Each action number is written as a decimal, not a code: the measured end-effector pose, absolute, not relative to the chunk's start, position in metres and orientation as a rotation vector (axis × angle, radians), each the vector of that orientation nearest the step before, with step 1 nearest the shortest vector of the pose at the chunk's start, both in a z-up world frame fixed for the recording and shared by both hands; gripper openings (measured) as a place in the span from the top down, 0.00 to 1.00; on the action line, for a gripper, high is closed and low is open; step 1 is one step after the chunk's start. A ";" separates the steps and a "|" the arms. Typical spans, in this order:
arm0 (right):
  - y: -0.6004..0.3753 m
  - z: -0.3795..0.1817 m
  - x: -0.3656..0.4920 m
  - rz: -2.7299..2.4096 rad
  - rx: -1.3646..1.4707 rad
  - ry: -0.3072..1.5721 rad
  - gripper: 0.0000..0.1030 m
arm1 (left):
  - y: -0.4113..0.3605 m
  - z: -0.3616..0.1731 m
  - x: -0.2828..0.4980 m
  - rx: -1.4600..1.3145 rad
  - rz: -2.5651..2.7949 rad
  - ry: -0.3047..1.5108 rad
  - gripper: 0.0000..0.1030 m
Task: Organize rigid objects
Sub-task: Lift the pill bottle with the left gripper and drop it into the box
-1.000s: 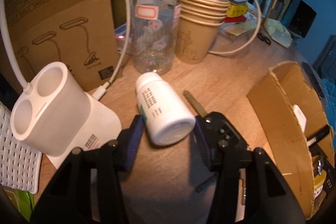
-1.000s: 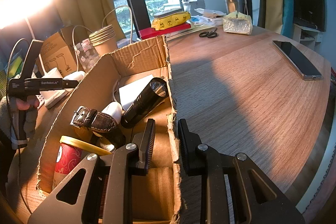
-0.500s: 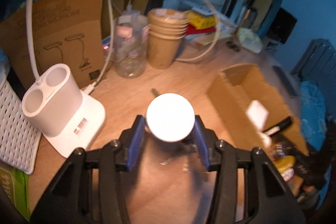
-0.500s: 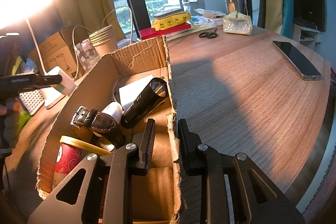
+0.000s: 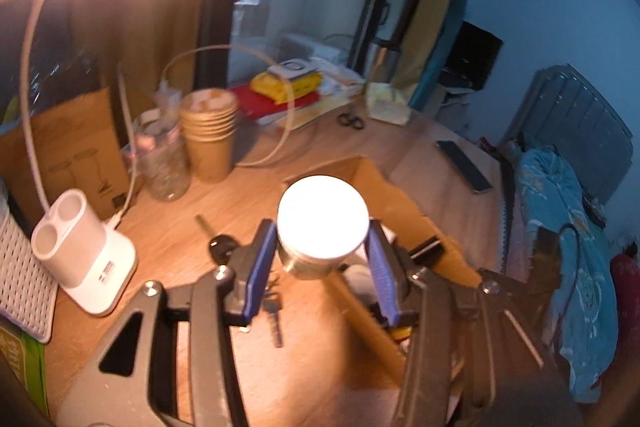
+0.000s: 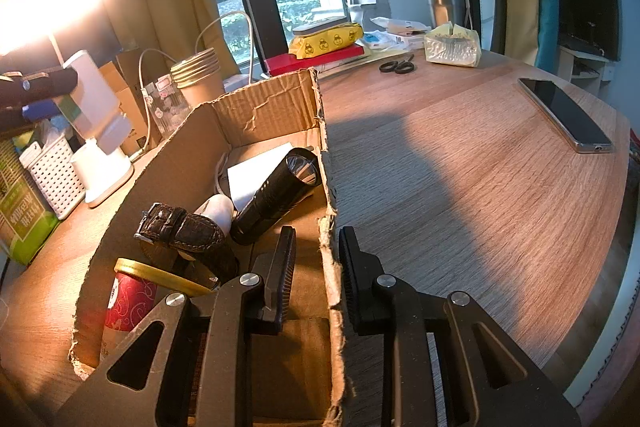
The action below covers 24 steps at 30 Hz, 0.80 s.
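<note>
Left gripper (image 5: 322, 259): jaws clamped on white bottle (image 5: 322, 223), held above table (image 5: 176, 227) beside cardboard box (image 6: 264, 107). Right gripper (image 6: 317, 267): jaws straddling box wall, apparently pinching it. Box holds flashlight (image 6: 280, 191), watch (image 6: 180, 231).

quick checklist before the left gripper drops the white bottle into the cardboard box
1. Grip on white bottle: ok, clamped between both fingers of the left gripper.
2. Bottle clear of the table: ok, lifted, with the keys left below.
3. Bottle over the cardboard box: cannot tell, it hangs near the box's edge and the view is blurred.
4. Free space in the box: ok, bare floor shows beside the flashlight, but the watch and red can crowd the near end.
5. Box steadied: ok, the right gripper straddles its wall.
</note>
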State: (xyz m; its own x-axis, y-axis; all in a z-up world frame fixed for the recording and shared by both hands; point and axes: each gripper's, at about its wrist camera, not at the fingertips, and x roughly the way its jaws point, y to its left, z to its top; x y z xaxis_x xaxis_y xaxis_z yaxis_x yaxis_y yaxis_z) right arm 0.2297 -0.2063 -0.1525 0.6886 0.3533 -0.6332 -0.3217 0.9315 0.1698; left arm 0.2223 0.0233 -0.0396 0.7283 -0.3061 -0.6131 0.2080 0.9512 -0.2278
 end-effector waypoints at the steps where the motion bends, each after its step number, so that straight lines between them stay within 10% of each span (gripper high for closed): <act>1: -0.206 -0.152 0.230 0.378 0.046 0.718 0.77 | 0.019 -0.038 0.223 -0.142 -0.292 0.698 0.55; 24: -0.203 -0.152 0.229 0.379 0.047 0.717 0.77 | -0.046 -0.077 0.240 -0.045 -0.361 0.778 0.55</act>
State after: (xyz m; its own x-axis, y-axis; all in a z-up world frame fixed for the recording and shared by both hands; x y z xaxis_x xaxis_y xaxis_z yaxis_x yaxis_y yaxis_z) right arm 0.2287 -0.2034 -0.1516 0.6893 0.3544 -0.6319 -0.3223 0.9311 0.1706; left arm 0.2404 -0.0463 -0.0768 0.6547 -0.3344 -0.6779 0.3016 0.9379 -0.1714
